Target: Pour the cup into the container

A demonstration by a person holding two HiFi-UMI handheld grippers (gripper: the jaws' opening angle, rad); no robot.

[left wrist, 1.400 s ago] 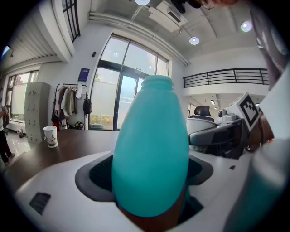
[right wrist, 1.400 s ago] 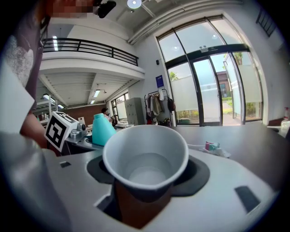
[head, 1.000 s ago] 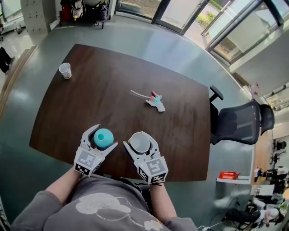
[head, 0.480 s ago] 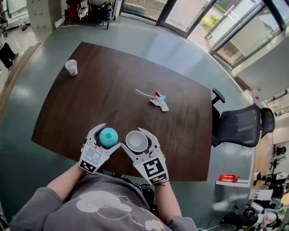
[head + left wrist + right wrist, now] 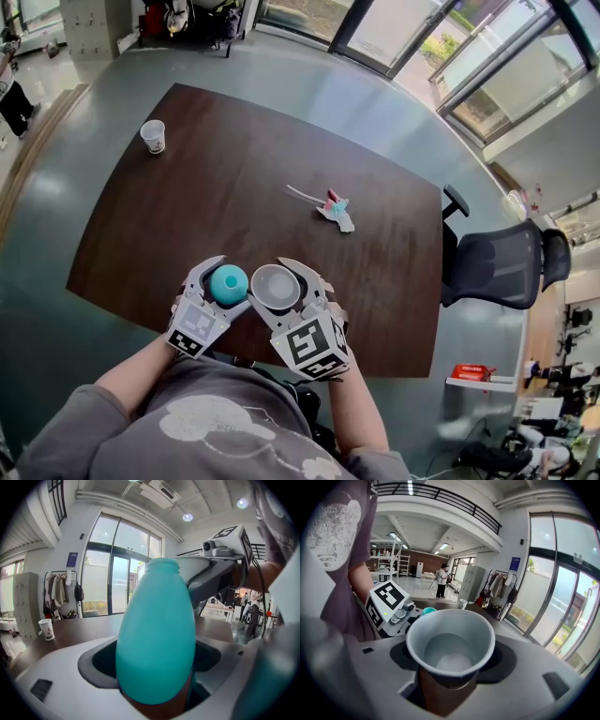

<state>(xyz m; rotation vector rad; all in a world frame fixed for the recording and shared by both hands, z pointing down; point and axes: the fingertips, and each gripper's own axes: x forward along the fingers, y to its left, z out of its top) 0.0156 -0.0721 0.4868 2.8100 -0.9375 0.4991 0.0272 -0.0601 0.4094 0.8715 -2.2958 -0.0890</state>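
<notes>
My right gripper [image 5: 277, 287] clamps a grey paper cup [image 5: 450, 641], my left gripper [image 5: 228, 281] a teal egg-shaped plastic container [image 5: 157, 634] beside it; tipping off-centre could spill past its narrow mouth.

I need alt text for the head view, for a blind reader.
Seen from above, a person holds a teal bottle in the left gripper and a grey cup in the right gripper, side by side over the near side of a dark table. A paper cup stands near its far left corner; a small colourful object lies mid-table.
</notes>
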